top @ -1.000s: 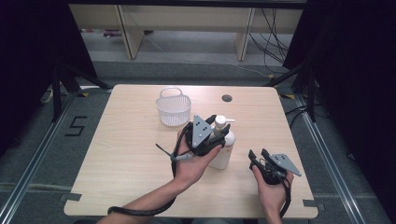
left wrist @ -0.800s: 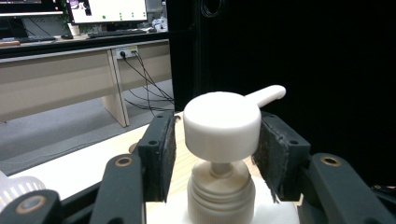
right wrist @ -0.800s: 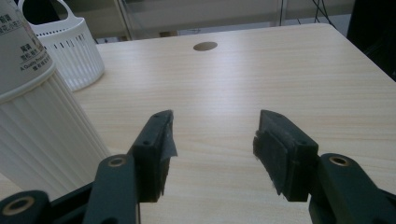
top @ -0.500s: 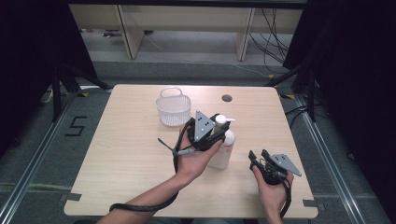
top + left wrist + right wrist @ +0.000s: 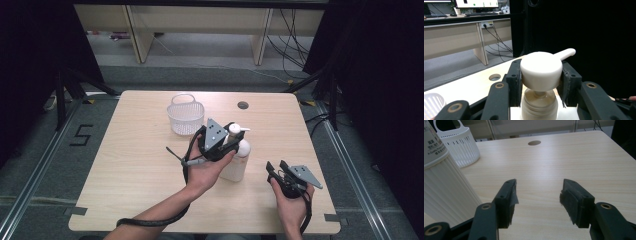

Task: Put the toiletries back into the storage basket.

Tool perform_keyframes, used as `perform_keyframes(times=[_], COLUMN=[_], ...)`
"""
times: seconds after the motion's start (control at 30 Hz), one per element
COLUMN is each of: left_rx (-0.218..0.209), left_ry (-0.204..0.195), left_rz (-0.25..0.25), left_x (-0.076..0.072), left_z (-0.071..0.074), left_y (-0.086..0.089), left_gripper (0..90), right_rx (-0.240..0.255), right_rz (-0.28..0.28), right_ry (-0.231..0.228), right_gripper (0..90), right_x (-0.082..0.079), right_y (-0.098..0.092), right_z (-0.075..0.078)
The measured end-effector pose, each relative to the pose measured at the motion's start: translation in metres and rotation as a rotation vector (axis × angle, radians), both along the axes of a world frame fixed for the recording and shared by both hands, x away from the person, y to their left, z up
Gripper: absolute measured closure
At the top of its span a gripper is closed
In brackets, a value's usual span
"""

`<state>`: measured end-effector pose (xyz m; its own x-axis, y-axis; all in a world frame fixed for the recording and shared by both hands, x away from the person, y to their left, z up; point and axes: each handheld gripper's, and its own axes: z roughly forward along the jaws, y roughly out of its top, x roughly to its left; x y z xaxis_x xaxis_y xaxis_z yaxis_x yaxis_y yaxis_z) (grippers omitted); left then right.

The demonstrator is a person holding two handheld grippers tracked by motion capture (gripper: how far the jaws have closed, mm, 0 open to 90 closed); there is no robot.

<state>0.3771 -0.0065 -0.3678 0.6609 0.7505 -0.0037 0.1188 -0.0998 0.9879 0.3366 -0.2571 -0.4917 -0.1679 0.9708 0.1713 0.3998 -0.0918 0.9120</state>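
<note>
A white pump bottle (image 5: 238, 164) stands upright on the wooden table (image 5: 135, 165), right of centre. My left gripper (image 5: 231, 140) reaches it from the left at the top. Its jaws have just been closing, and in the left gripper view both pads press the sides of the round white pump head (image 5: 541, 71), with the nozzle pointing away to the right. My right gripper (image 5: 272, 170) is held low near the table's front right, open with nothing between its fingers (image 5: 507, 200). The ribbed bottle body (image 5: 444, 190) stands to its left.
A white slatted basket with a handle (image 5: 186, 116) stands behind and left of the bottle, and it is also in the right gripper view (image 5: 461, 147). A small round hole (image 5: 243, 105) sits in the table near the far edge. Shelving and cables lie beyond the table.
The left gripper stays at the pump head, barely shifted. The right hand and its gripper keep their place, and the bottle and basket stand where they were.
</note>
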Motion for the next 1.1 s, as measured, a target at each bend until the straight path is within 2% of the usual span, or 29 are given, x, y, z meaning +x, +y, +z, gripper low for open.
perform_keyframes(times=[0.43,0.5,0.6,0.63,0.73,0.83,0.9,1.03,1.1], left_rx=[-0.005,-0.006,-0.004,-0.007,-0.009,-0.006,-0.008,-0.011,-0.008], left_ry=[-0.028,-0.031,-0.036,-0.037,-0.046,-0.054,-0.044,-0.051,-0.053], left_rz=[0.003,0.006,0.011,0.016,0.033,0.044,0.055,0.063,0.069], left_x=[-0.004,-0.004,-0.003,-0.002,0.0,0.0,-0.001,0.002,0.003], left_z=[0.012,0.014,0.016,0.016,0.019,0.021,0.022,0.025,0.026], left_y=[0.016,0.019,0.024,0.026,0.036,0.042,0.046,0.054,0.058], left_gripper=[58.9,58.9,58.9,58.9,58.9,58.9,58.9,58.9,58.9], right_rx=[-0.009,-0.027,-0.029,-0.028,-0.042,-0.03,-0.03,-0.032,-0.039], right_rz=[-0.004,-0.005,-0.003,0.002,-0.004,0.0,0.0,0.001,0.006], right_ry=[-0.004,-0.011,-0.017,-0.036,-0.02,-0.013,-0.016,-0.015,-0.03], right_gripper=[46.4,46.3,46.4,46.3,46.3,46.3,46.3,46.3,46.3], right_x=[0.0,-0.001,0.0,0.001,0.0,-0.001,-0.001,-0.001,0.0], right_y=[0.0,-0.001,0.0,0.0,0.0,0.001,0.001,0.001,0.001], right_z=[0.0,0.0,-0.001,-0.002,-0.002,-0.002,-0.002,-0.002,-0.003])
